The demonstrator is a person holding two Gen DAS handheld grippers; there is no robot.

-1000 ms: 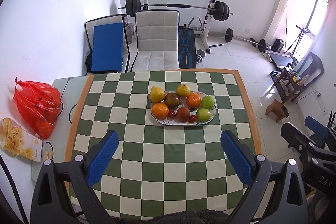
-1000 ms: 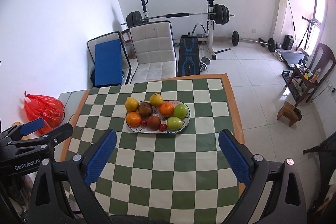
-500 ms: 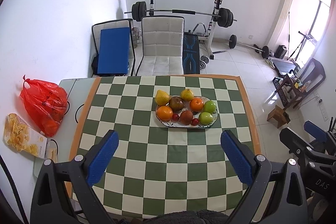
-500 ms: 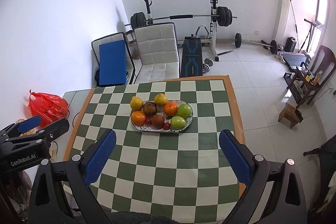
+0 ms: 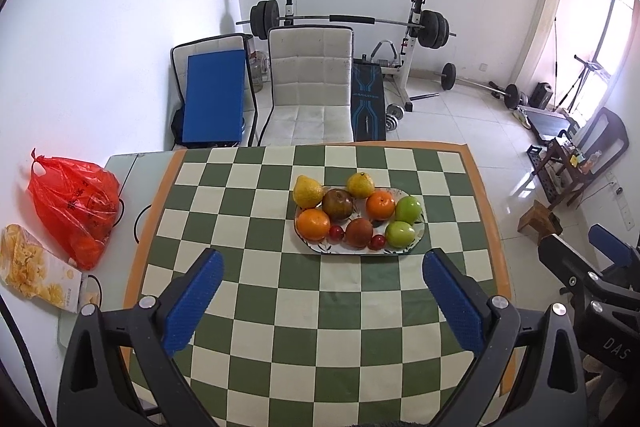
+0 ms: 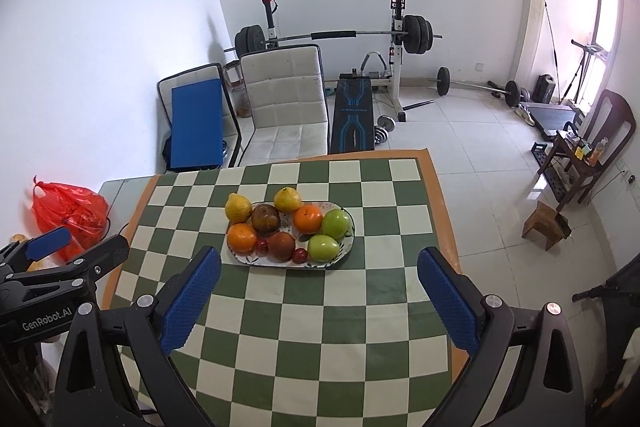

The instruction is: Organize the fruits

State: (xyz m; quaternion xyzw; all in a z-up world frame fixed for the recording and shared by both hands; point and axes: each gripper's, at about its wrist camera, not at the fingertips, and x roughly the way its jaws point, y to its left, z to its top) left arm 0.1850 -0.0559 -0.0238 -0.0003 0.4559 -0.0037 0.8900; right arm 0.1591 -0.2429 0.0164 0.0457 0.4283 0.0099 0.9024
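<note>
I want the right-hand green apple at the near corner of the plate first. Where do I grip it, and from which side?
Take the near green apple across its widest middle, coming from above and the plate's open right end with the right gripper, which is open. Its left side touches a small red fruit and the other green apple sits just behind, so a level approach from there looks blocked.

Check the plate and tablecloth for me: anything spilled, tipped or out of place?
Nothing stands out. All the fruit sits on the oval plate; the yellow pear at the far left overhangs its rim slightly. The checkered tablecloth lies flat with nothing spilled. Both the left gripper and the right gripper are open and empty.
</note>
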